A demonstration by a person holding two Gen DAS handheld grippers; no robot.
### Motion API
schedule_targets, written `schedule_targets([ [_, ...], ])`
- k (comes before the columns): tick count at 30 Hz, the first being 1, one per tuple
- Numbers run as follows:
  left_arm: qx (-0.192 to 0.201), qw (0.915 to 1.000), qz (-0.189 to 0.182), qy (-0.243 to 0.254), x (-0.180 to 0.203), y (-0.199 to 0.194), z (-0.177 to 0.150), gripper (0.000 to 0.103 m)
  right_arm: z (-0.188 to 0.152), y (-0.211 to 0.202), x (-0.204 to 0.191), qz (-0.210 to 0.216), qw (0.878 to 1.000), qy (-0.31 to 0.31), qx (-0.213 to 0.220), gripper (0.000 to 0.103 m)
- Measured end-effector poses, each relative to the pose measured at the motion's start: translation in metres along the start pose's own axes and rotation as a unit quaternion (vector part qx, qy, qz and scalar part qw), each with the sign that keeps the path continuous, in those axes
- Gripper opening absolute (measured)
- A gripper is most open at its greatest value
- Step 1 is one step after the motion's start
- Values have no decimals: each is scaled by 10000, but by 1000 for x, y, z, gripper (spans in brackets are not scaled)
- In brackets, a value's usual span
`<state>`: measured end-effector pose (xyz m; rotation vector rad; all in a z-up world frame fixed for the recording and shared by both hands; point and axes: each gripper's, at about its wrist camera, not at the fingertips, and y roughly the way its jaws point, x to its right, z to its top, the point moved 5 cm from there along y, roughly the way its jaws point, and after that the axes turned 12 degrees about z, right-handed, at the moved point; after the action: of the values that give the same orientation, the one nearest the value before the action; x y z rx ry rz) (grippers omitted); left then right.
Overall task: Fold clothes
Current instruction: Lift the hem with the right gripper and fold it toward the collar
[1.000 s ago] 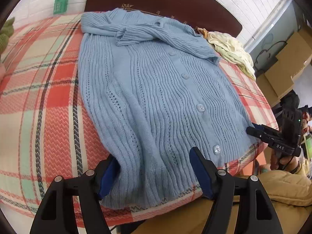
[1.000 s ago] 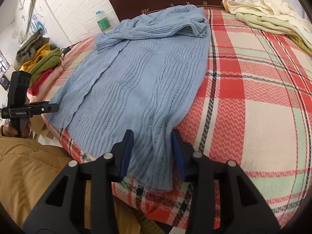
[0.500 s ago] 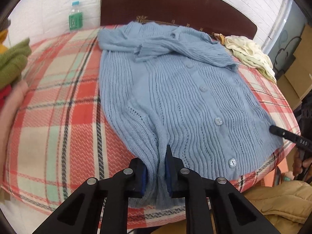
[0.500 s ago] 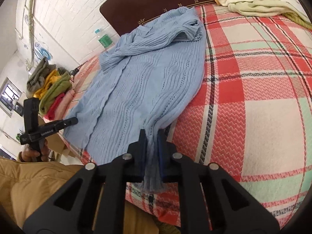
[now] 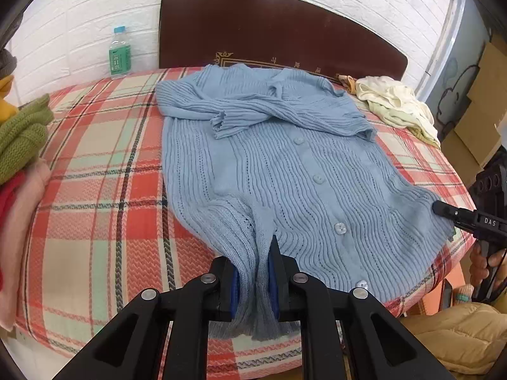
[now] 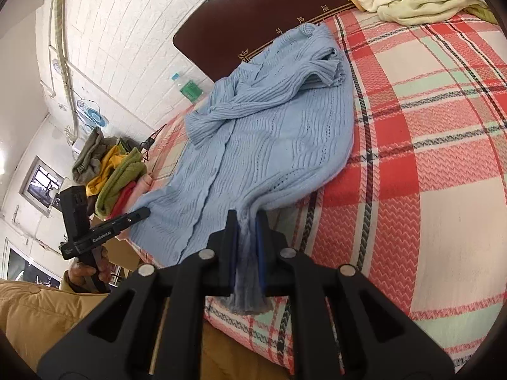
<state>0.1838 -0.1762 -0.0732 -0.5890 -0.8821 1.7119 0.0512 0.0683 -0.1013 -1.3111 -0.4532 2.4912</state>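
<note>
From the left wrist we see our left gripper (image 5: 253,280) pinched tight on the blue cardigan's (image 5: 285,171) hem, at the plaid bed's (image 5: 95,190) near edge. From the right wrist, our right gripper (image 6: 247,253) likewise clamps the hem's other corner.

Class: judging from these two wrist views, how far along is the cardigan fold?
Done: both sleeves of the light-blue ribbed knit cardigan lie crossed over its chest. In hand: the left hand-held gripper and right hand-held gripper each pinch a hem corner. Left: fold hem toward collar.
</note>
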Motion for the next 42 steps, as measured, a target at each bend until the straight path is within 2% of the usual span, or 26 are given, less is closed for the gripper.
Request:
schedule_targets([
  [7,25,9992,-261,-301,-9,3,17,14,23,1,-6,246,9995,-42,214,12],
  [15,115,9985,-338,-409,-16,6,44,14,55,-1,-13,494,9977,-144,438,12],
  [22,215,9980,-420,-432,-18,6,68,14,82,-4,-14,570,9962,-207,624,12],
  [42,582,9955,-487,-569,-31,11,136,14,150,6,-16,634,9935,-466,819,12],
])
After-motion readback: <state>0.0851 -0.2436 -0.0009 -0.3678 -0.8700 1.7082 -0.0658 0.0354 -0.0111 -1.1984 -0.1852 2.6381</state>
